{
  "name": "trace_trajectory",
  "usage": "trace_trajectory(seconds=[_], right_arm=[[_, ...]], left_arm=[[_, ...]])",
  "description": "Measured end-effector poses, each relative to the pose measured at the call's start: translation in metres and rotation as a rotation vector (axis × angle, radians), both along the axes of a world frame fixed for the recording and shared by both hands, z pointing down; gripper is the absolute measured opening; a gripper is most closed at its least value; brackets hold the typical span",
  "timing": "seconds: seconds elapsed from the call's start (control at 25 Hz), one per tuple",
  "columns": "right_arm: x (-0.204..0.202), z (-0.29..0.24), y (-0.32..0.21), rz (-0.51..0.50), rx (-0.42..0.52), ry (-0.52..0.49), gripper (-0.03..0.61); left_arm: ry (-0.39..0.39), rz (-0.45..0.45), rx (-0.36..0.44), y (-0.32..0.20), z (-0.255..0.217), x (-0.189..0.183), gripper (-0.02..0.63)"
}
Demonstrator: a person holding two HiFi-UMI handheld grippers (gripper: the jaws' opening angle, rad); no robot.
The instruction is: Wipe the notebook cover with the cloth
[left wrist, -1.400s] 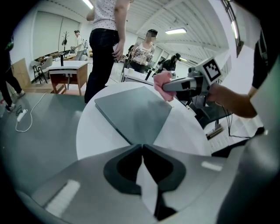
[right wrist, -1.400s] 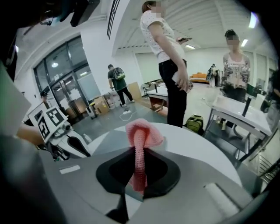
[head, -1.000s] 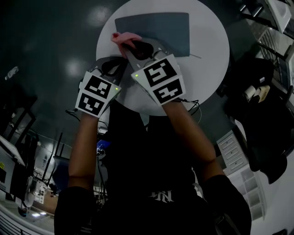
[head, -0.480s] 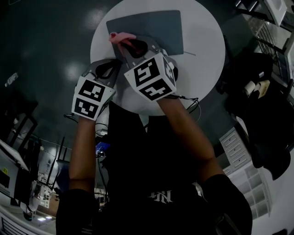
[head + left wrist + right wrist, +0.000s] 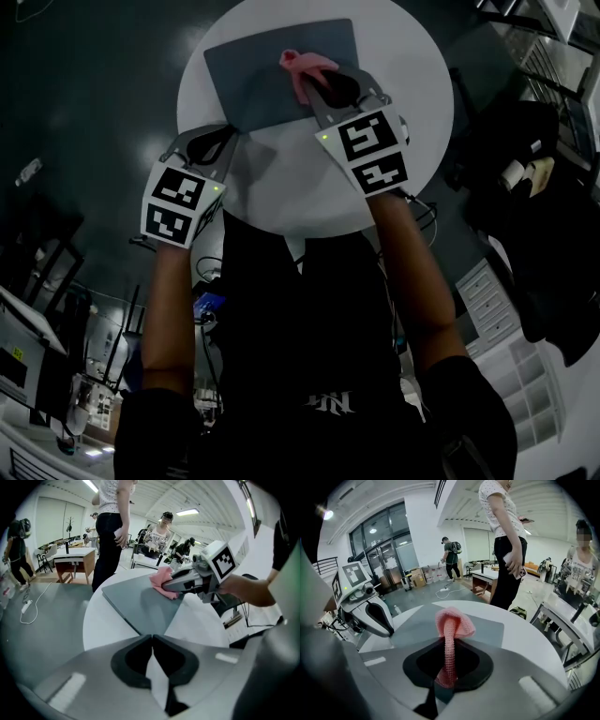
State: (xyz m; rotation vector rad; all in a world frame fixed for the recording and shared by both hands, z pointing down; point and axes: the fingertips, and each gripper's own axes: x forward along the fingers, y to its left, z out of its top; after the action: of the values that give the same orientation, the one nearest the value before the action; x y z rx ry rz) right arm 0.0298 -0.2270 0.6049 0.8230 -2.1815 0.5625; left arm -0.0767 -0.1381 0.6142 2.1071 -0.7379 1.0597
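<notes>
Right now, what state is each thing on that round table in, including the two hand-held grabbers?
notebook: closed, lying flat on the table.
cloth: bunched, pinched in the right gripper, touching the notebook cover.
right gripper: shut on the cloth.
left gripper: shut, nothing between its jaws, by the notebook's near corner.

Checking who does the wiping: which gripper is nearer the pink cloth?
Right. The right gripper is shut on the cloth over the notebook; the left gripper, jaws together, sits apart by the notebook's near corner.
</notes>
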Motion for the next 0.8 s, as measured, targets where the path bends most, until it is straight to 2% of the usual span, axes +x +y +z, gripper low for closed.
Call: trace_trajectory(seconds=[0.52, 0.72, 0.8], right_arm=[[0.064, 0.001, -0.012, 0.057, 0.026, 0.075, 0.032], [0.105, 0.009, -0.021, 0.148, 0.024, 0.166, 0.032], [0.111, -0.001, -0.025, 0.189, 0.045, 0.141, 0.032]], left_arm=[[0.013, 0.004, -0.004, 0.000, -0.001, 0.000, 0.003], [0.026, 0.009, -0.004, 0.000, -0.001, 0.001, 0.003], [0.037, 0.011, -0.010, 0.001, 0.000, -0.001, 0.005]])
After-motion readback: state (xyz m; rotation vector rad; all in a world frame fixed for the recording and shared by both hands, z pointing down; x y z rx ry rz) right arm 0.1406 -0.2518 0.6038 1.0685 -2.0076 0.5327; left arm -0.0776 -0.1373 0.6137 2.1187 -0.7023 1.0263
